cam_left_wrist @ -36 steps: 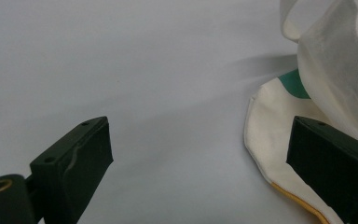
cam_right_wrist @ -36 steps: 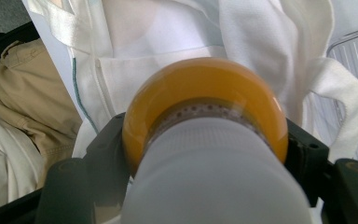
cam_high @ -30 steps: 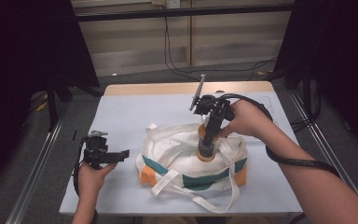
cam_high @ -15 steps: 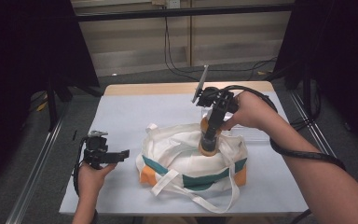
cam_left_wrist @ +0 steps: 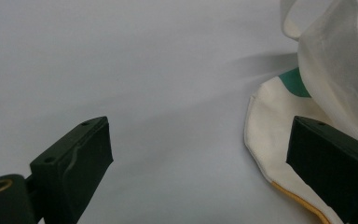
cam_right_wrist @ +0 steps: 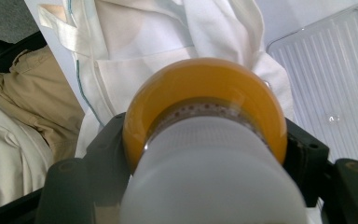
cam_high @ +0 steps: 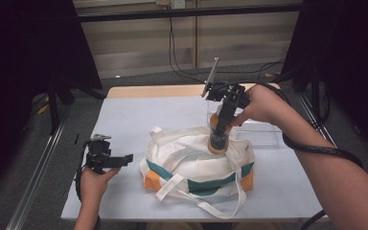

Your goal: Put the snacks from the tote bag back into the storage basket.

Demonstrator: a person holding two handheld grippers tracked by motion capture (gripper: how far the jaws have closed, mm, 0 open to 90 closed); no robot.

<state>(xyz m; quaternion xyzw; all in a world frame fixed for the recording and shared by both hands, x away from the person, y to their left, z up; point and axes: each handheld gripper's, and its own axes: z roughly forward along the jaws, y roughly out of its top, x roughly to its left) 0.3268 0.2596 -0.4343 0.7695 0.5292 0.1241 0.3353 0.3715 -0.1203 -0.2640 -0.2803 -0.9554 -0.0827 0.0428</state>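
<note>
White sheet (cam_high: 139, 120) covers wooden table (cam_high: 153, 91); dark, perhaps curtained, surroundings

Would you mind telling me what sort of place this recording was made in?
Probably a lab-style recording station, not a home: a table with a plain white cover, dark curtains at both sides, a metal frame bar overhead and loose cables behind.

Clear ribbed tray (cam_high: 263, 133) beside tote bag (cam_high: 191, 160).

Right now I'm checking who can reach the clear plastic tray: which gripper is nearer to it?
Right. The right gripper, holding an orange bottle, hangs beside the clear tray; the left gripper sits across the bag.
</note>
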